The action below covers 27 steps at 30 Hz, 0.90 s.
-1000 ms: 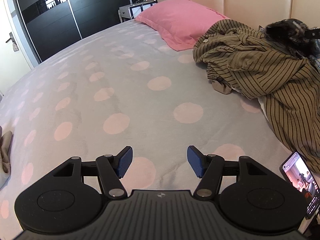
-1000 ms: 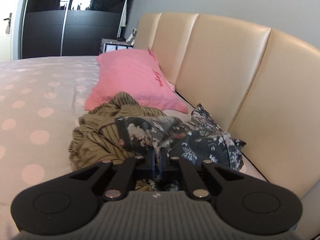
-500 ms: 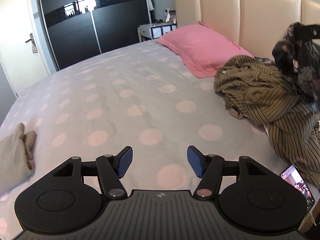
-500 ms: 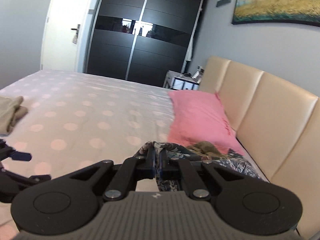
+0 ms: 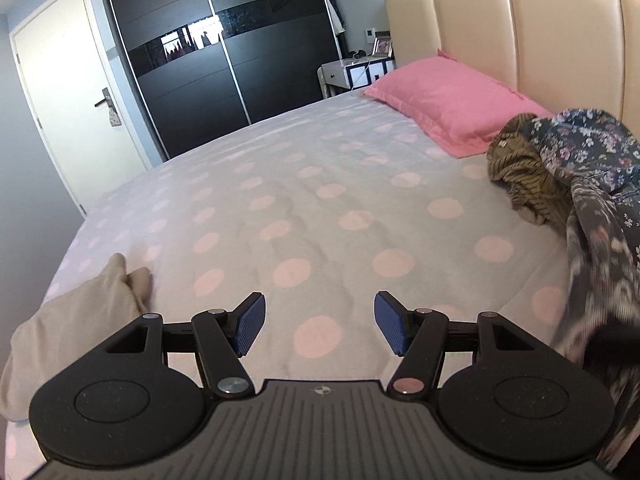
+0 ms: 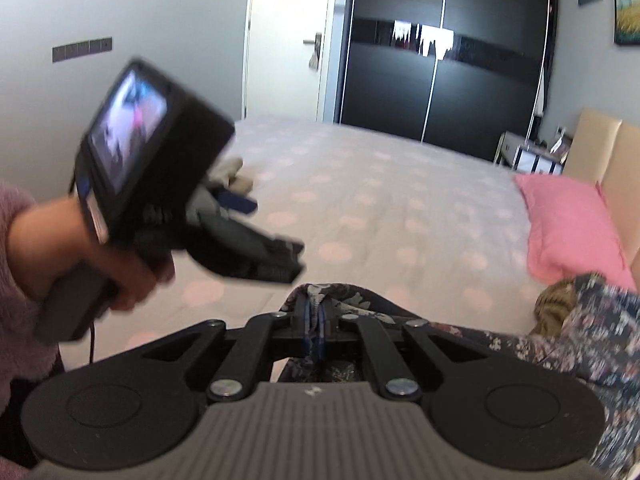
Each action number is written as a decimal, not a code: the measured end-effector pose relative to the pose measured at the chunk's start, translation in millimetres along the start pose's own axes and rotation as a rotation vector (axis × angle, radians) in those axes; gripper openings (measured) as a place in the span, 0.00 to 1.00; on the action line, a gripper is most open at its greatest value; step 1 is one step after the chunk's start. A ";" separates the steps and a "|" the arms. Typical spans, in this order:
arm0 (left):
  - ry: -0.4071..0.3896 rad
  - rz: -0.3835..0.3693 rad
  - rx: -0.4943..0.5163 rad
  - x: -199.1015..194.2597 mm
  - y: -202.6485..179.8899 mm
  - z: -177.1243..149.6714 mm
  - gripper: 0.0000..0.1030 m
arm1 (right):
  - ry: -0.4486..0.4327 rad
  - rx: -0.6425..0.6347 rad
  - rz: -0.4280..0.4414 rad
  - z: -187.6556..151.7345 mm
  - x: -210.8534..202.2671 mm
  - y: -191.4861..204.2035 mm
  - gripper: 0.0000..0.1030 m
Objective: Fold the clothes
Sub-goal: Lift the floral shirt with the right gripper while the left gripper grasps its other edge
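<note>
Two states: right hand-held gripper (image 6: 316,330) pinches floral garment (image 6: 592,344) edge; left hand-held gripper (image 5: 316,326) open above bedspread (image 5: 320,216).

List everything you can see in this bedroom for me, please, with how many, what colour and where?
Bedspread: one, grey with pink dots, covering the bed.
Pillow: one, pink, by the headboard.
Headboard: one, cream, padded.
Floral garment: one, dark blue, gripped in the right claw, trailing onto the bed.
Striped garment: one, olive, crumpled near the pillow.
Beige garment: one, at the bed's left edge.
Wardrobe: one, black, far wall.
Door: one, white, beside the wardrobe.
Nightstand: one, white, beside the headboard.
Picture: one, partly seen on the wall.
Left claw: open, empty, over the bedspread.
Right claw: shut on the floral garment.
Left hand: holding the left claw's handle.
</note>
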<state>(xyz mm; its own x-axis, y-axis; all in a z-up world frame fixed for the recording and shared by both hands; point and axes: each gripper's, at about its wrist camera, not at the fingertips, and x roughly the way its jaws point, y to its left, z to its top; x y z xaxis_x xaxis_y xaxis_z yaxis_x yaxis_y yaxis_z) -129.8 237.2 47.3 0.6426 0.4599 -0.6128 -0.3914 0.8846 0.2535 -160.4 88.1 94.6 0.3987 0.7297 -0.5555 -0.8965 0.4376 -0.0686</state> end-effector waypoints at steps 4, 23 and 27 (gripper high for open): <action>0.009 -0.021 0.004 1.4 -4.2 -4.2 0.57 | 0.041 0.045 0.019 -18.0 7.5 -8.5 0.12; 0.131 -0.354 0.084 38.2 -92.9 -26.1 0.58 | 0.210 0.409 -0.522 -110.2 -13.2 -216.7 0.46; 0.176 -0.413 0.076 50.0 -115.1 -35.6 0.58 | 0.234 0.517 -0.642 -132.4 -12.5 -277.9 0.47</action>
<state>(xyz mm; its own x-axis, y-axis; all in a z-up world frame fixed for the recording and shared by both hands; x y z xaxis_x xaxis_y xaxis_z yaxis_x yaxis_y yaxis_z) -76.1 155.7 -39.2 0.6101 0.0532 -0.7905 -0.0721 0.9973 0.0115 58.2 -112.2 10.9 0.6981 0.1558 -0.6989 -0.2872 0.9550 -0.0739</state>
